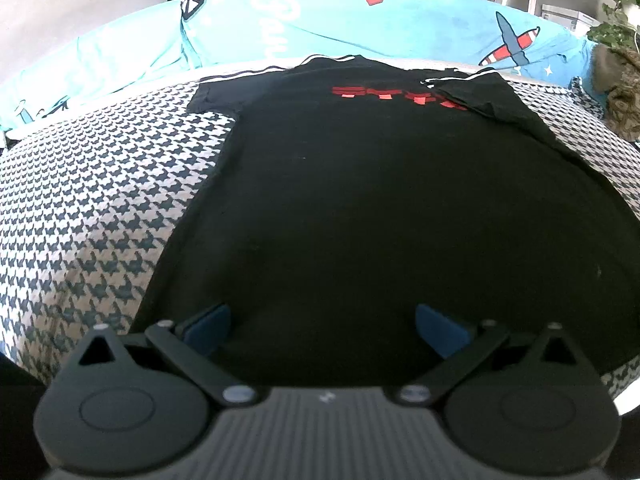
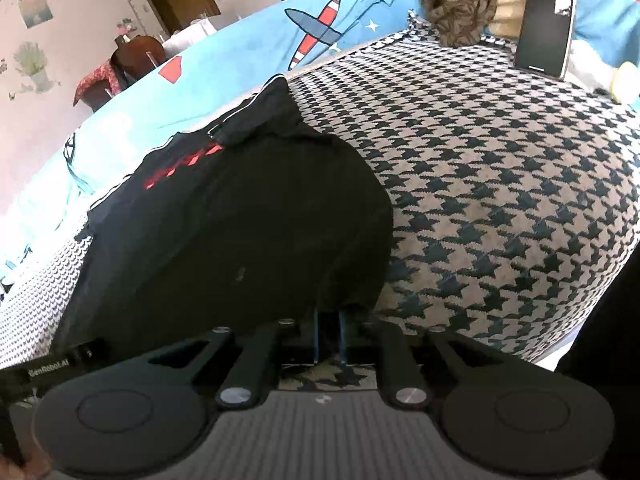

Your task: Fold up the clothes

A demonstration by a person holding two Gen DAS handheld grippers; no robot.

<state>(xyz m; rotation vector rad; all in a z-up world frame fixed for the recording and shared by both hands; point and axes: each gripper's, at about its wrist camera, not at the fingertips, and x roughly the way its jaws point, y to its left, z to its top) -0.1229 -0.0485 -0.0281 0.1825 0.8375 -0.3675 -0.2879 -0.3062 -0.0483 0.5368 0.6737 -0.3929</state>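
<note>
A black T-shirt with red lettering and white shoulder stripes lies flat on the houndstooth cover, collar at the far end. Its right sleeve is folded in over the chest. My left gripper is open, its blue pads spread wide just above the shirt's near hem, nothing between them. In the right wrist view the T-shirt fills the left half. My right gripper is shut on the shirt's near right hem corner, the cloth bunching into the narrow gap between the pads.
A blue sheet with aeroplane prints lies beyond the houndstooth cover. A brown patterned bundle and an upright dark phone stand at the far right. A potted plant and a chair are in the background.
</note>
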